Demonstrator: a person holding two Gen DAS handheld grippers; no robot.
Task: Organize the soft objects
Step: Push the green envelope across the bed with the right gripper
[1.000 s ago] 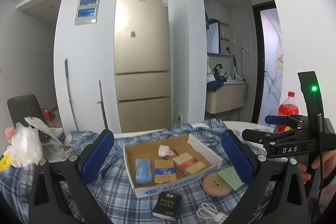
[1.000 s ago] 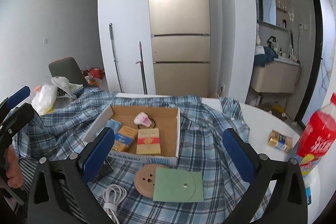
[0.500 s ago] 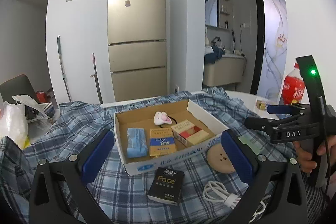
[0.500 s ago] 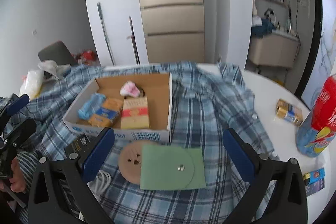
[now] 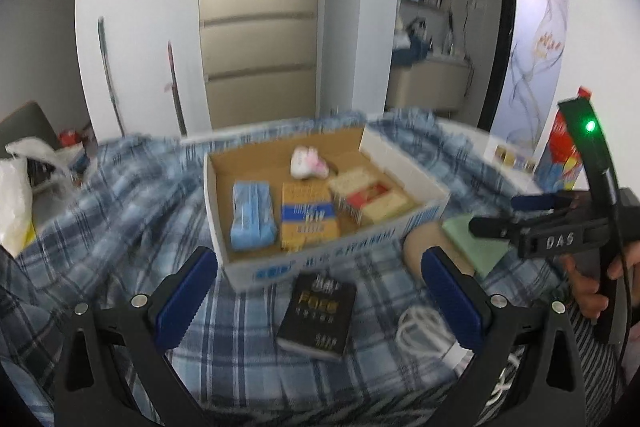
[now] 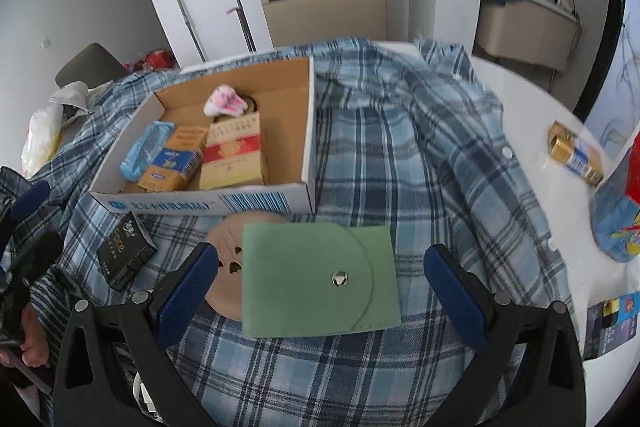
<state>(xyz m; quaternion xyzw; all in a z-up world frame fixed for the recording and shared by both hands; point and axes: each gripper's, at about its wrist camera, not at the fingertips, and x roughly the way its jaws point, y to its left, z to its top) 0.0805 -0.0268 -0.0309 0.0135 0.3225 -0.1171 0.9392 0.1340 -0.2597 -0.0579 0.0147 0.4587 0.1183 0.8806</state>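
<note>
Open cardboard box point(image 6: 308, 143) on plaid shirt point(image 6: 420, 155) holds blue tissue pack point(image 6: 146, 149), two packets, pink-white toy point(image 6: 224, 101). Green pouch point(image 6: 320, 279) lies just near of it. Left gripper point(image 5: 320, 295) and right gripper point(image 6: 320, 291): fingers apart, empty.

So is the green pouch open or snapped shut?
Shut. In the right wrist view the green pouch lies flat on the plaid shirt, its round flap folded down over the front with the silver snap at the flap's edge.

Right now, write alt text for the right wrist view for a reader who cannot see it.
The open right gripper hovers over a green snap pouch lying partly on a round wooden disc on a blue plaid shirt. Behind sits an open cardboard box of small packets, with a black packet at its front left.
</note>
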